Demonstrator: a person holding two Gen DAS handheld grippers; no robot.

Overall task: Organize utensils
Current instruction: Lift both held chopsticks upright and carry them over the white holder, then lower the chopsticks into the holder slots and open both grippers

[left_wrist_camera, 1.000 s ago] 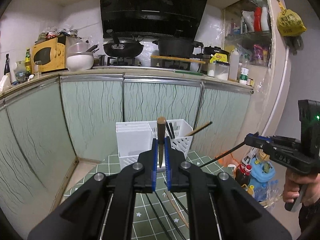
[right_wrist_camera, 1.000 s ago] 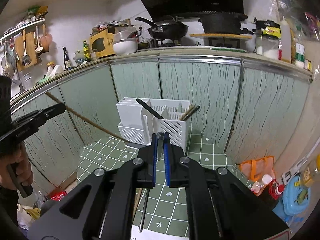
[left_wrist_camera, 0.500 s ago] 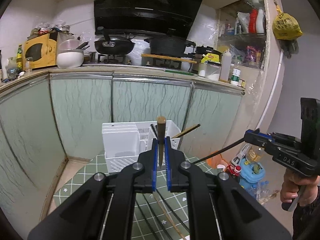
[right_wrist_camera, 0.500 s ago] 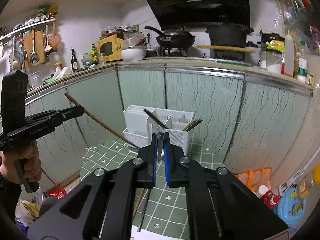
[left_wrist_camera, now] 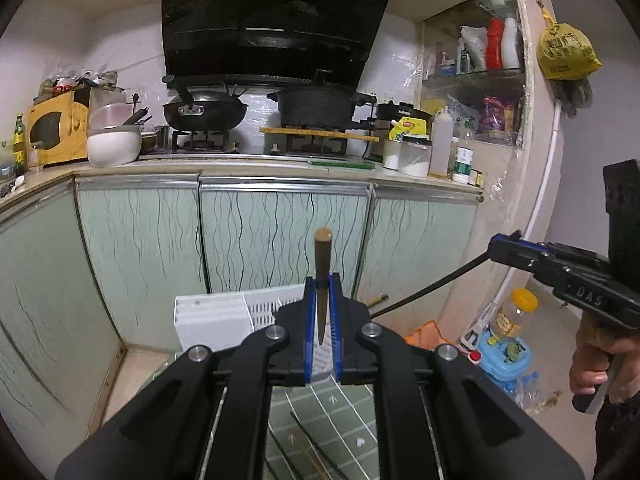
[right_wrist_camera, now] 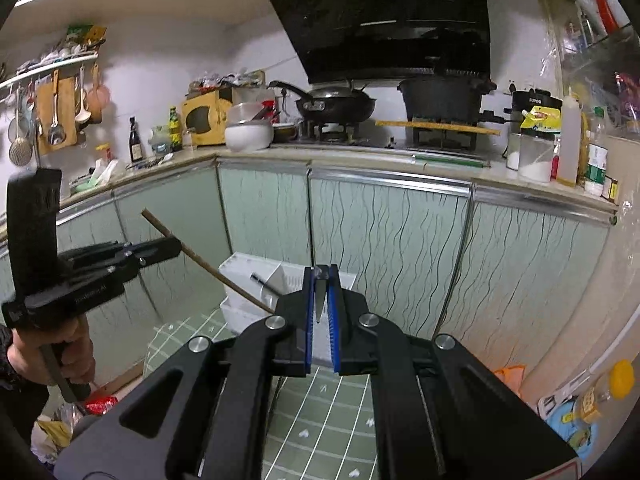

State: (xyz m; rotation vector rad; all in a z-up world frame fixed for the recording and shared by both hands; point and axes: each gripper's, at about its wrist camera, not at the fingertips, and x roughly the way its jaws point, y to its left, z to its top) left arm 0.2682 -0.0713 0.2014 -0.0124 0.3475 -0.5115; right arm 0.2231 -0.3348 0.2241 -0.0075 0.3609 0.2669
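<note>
We see the left gripper point(left_wrist_camera: 321, 332) clamped tight on a brown wooden chopstick point(left_wrist_camera: 322, 264), whose rounded end sticks up past the fingertips. The right gripper point(right_wrist_camera: 320, 312) is likewise pinched shut on a black chopstick point(left_wrist_camera: 432, 290), which from the left wrist view slants down and away from its blue-edged tips point(left_wrist_camera: 505, 247). Just beyond and below both grippers sits the white utensil caddy point(left_wrist_camera: 216, 318), with one dark chopstick point(right_wrist_camera: 265, 283) already leaning inside it. Beneath the left gripper, loose chopsticks point(left_wrist_camera: 316, 452) lie on the green checked tablecloth point(right_wrist_camera: 332, 420). A hand point(left_wrist_camera: 596, 364) grips the right tool's handle; another hand point(right_wrist_camera: 64, 354) holds the left one.
</note>
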